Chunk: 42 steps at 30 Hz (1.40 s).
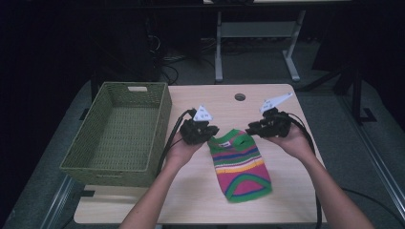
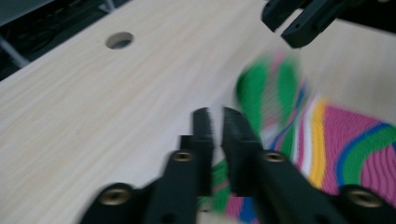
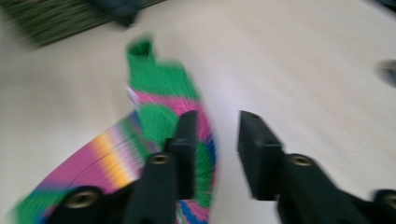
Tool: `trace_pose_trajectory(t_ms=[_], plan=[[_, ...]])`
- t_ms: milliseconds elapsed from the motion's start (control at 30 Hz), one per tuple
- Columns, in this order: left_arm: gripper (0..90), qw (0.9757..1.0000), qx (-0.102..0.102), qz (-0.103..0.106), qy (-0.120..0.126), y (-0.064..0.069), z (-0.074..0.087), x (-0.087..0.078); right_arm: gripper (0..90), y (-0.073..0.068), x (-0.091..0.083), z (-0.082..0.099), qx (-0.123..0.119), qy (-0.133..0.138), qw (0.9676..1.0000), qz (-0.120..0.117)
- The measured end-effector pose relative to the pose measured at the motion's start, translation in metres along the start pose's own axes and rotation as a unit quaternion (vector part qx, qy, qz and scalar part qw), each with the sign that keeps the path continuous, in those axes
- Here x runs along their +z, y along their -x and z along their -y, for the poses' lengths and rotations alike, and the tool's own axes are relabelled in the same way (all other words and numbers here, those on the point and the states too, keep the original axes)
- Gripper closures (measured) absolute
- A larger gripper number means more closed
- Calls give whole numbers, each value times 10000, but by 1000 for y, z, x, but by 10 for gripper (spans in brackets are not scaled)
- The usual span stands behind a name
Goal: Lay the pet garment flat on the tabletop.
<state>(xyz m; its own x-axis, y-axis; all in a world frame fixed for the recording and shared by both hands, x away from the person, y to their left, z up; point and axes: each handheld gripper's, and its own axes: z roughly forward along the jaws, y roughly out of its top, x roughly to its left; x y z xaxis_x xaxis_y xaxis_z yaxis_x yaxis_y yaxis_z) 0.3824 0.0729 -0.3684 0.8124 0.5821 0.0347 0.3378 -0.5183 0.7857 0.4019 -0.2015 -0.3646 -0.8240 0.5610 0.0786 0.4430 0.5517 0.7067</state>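
A table [image 1: 191,200] stood before the person, and a basket [image 1: 119,133] sat on its left part, reaching the left edge. A garment [image 1: 240,165] lay flat on the table right of the basket, near the middle, its long axis running from the far side toward the near right. A hole [image 1: 239,97] sat in the tabletop behind the garment, close to the far edge. The left gripper [image 1: 213,130] hung at the garment's far left corner, between it and the basket — the right gripper [image 1: 250,130] at its far right corner. Both seemed just clear of the cloth, though blur hid the contact. Behind the table stood a desk frame [image 1: 258,43] on the floor.
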Motion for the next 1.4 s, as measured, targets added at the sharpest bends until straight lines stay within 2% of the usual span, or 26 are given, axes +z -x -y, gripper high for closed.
trace_pose_trajectory(t_ms=[33, 133, 267, 300, 500, 667, 700, 733, 767, 967, 1067, 1133, 1167, 1200, 1233, 1267, 1300, 1333, 1400], plan=[[742, 10000, -46, 2, -42, -3, -2, 4, 617, 12, 3, -2, 207, 19, 9995, 229], [707, 9998, -165, 60, -130, -6, 1, 10, 596, 17, 3, 1, 316, -8, 9990, 315], [663, 9991, -300, 178, -230, -8, 13, 11, 583, 19, 3, 15, 344, -130, 9992, 174], [652, 9986, -405, 240, -246, -8, 19, 13, 574, 18, 4, 23, 334, -188, 9992, 69], [606, 9982, -393, 318, -327, -3, 32, 15, 557, 13, 6, 41, 334, -339, 9989, 6], [511, 9974, -426, 429, -399, 5, 42, 17, 511, 5, 8, 54, 238, -503, 9983, -158], [503, 9973, -374, 464, -434, 8, 46, 17, 504, 3, 9, 56, 216, -513, 9983, -187], [504, 9973, -374, 464, -434, 8, 46, 17, 504, 3, 9, 56, 216, -513, 9983, -187], [501, 9971, -352, 513, -431, 11, 49, 17, 546, 0, 8, 59, 177, -552, 9980, -245], [454, 9962, -368, 601, -503, 20, 56, 18, 541, -7, 7, 67, 167, -557, 9979, -285], [498, 9959, -356, 644, -525, 24, 60, 19, 580, -12, 8, 72, 164, -575, 9979, -249], [575, 9954, -349, 684, -566, 28, 63, 20, 620, -14, 9, 75, 149, -598, 9977, -281], [681, 9947, -306, 757, -630, 31, 65, 22, 665, -16, 11, 78, 107, -638, 9974, -304], [733, 9947, -306, 757, -630, 31, 65, 22, 665, -16, 11, 78, 107, -638, 9974, -304], [791, 9943, -230, 801, -673, 32, 66, 23, 747, -18, 13, 81, 109, -708, 9967, -374], [867, 9936, -228, 841, -719, 35, 68, 24, 787, -19, 14, 82, 61, -766, 9963, -389], [900, 9929, -93, 856, -820, 39, 70, 27, 831, -20, 15, 83, 38, -820, 9958, -398], [900, 9929, -93, 856, -820, 39, 70, 27, 831, -20, 15, 83, 38, -820, 9958, -398], [900, 9908, -64, 961, -952, 42, 72, 31, 896, -22, 18, 85, 20, -897, 9948, -480]])
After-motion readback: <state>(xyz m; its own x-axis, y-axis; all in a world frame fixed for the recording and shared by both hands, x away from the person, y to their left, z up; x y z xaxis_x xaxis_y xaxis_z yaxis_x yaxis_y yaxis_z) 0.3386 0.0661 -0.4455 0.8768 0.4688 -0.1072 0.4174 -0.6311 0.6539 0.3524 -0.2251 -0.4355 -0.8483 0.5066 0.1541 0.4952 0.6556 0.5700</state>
